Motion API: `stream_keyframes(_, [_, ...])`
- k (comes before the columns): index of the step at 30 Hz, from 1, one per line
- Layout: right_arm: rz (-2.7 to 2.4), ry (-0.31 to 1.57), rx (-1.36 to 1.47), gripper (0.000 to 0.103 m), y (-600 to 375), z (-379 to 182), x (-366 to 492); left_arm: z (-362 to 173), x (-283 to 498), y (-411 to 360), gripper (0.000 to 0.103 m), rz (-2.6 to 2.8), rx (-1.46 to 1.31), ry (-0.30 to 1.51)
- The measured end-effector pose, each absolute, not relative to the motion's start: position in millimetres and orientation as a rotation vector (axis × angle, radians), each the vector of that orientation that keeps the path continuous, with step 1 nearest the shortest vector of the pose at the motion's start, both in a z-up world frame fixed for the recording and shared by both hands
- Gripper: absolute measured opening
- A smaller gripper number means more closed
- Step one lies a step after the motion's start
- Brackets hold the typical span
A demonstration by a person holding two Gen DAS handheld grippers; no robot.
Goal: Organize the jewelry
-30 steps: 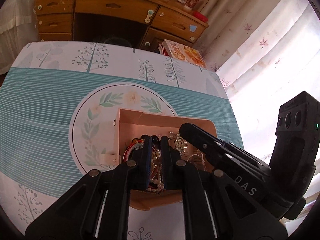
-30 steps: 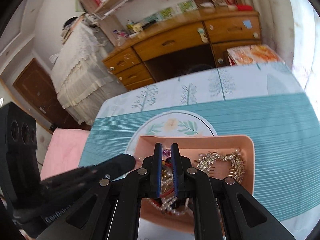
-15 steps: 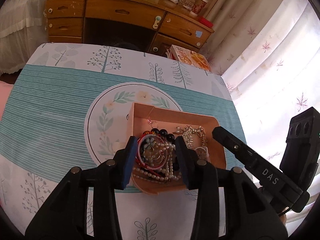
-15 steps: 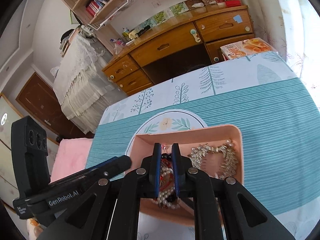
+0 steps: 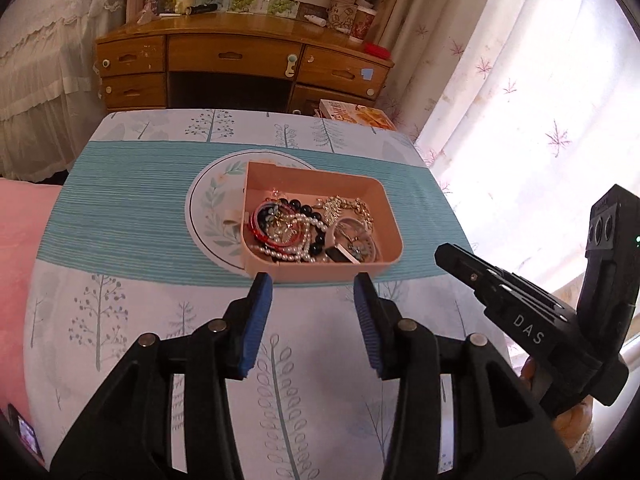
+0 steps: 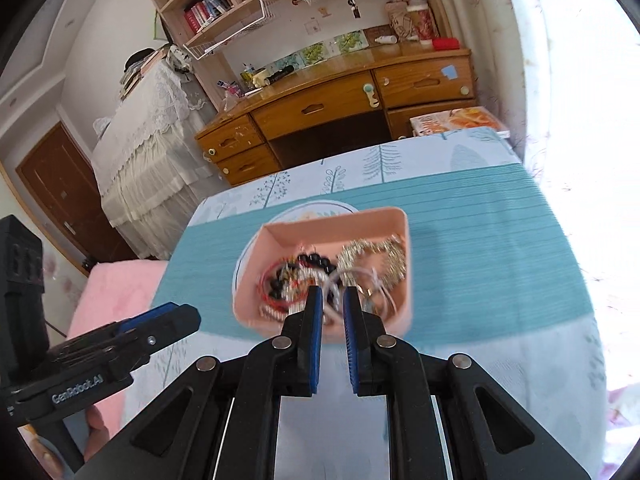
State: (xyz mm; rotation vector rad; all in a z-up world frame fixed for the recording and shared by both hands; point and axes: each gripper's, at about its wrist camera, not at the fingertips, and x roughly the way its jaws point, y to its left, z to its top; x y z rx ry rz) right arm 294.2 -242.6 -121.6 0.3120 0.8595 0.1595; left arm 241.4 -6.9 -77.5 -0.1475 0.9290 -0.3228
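A pink tray [image 5: 316, 174] sits on the teal striped tablecloth [image 5: 120, 216]. It holds a tangle of jewelry: a pearl strand [image 5: 296, 248], black beads [image 5: 300, 204], a red bangle [image 5: 256, 224] and a gold piece [image 5: 344, 206]. My left gripper [image 5: 312, 278] hovers just short of the tray's near wall. Its jaws are opening and nothing is between them. My right gripper [image 6: 333, 292] is shut and empty, its tips over the tray's near rim [image 6: 332, 228]. Each gripper shows from the side in the other's view: the right gripper [image 5: 444, 252], the left gripper [image 6: 188, 316].
A wooden desk [image 5: 240, 60] stands beyond the table's far edge, with a magazine [image 5: 356, 114] beside it. White curtains [image 5: 520, 120] hang on the right. A pink blanket [image 5: 20, 232] lies to the left. A phone [image 5: 26, 436] lies at the lower left.
Both grippers drew back and up out of the tray toward the table's near edge. The left jaws went from shut among the jewelry to open; the jewelry stayed in the tray.
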Motion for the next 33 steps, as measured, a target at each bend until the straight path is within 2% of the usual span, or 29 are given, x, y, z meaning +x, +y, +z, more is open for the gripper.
stream_keyframes(2, [0.152, 0.842, 0.296, 0.011, -244, -113, 268, -73, 214, -10, 0.061, -0.309, -0.136, 0.906])
stream_keyframes(3, [0.149, 0.830, 0.287, 0.012, -244, -109, 253, -72, 201, -10, 0.062, -0.303, -0.134, 0.898])
stream_keyframes(5, [0.139, 0.810, 0.269, 0.024, -245, -103, 226, -71, 177, -11, 0.062, -0.296, -0.136, 0.889])
stream_keyframes(7, [0.128, 0.788, 0.251, 0.027, -245, -97, 199, -72, 153, -12, 0.062, -0.290, -0.132, 0.887])
stream_keyframes(13, [0.121, 0.775, 0.212, 0.027, -239, -87, 126, -68, 92, -12, 0.062, -0.208, -0.092, 0.856])
stream_keyframes(15, [0.115, 0.770, 0.229, 0.032, -238, -87, 99, -66, 76, -13, 0.064, -0.195, -0.082, 0.840])
stream_keyframes(16, [0.113, 0.769, 0.244, 0.035, -238, -88, 87, -65, 68, -13, 0.068, -0.197, -0.075, 0.834])
stream_keyframes(22, [0.091, 0.763, 0.258, 0.036, -235, -90, 30, -55, 29, -19, 0.082, -0.170, -0.031, 0.786])
stream_keyframes(33, [0.141, 0.695, 0.148, 0.043, -204, -66, -26, -40, 9, -15, 0.082, -0.043, -0.015, 0.735])
